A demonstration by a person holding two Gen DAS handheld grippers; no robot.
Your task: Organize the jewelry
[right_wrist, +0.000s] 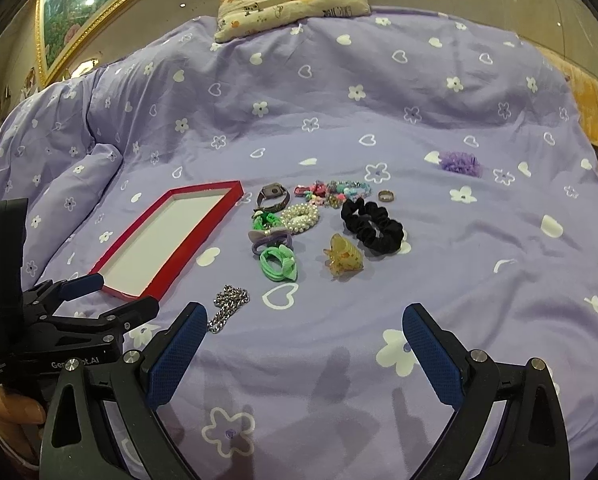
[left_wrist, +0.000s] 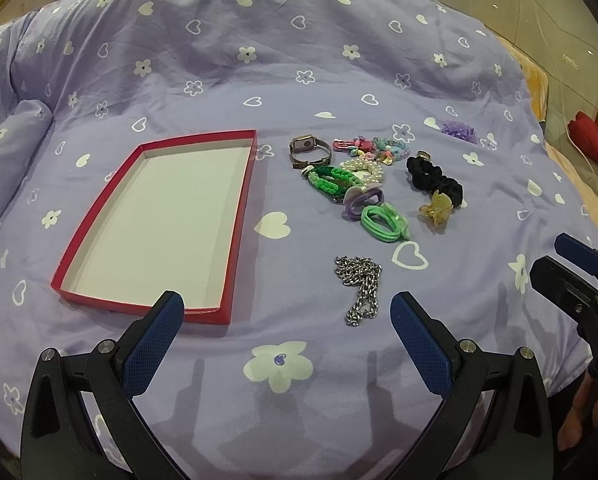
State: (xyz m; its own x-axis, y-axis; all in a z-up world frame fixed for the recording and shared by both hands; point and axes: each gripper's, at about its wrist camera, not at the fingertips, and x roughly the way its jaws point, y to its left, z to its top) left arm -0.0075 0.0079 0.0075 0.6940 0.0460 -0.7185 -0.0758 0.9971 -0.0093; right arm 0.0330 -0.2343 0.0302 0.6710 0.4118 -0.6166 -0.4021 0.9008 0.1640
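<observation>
Left gripper (left_wrist: 287,312) jaws wide, holding nothing, hovering over purple bedspread (left_wrist: 299,60). Right gripper (right_wrist: 305,324) jaws wide too, nothing between them. Red tray (left_wrist: 235,216) at 10 o'clock in left wrist view, white inside. Silver chain (left_wrist: 361,286) just beyond left fingertips at 1 o'clock. Jewelry cluster at 12-1 o'clock: watch (left_wrist: 309,150), pearl bracelet (left_wrist: 365,172), black scrunchie (left_wrist: 435,180), amber claw clip (left_wrist: 437,208), green hair ties (left_wrist: 383,222).
</observation>
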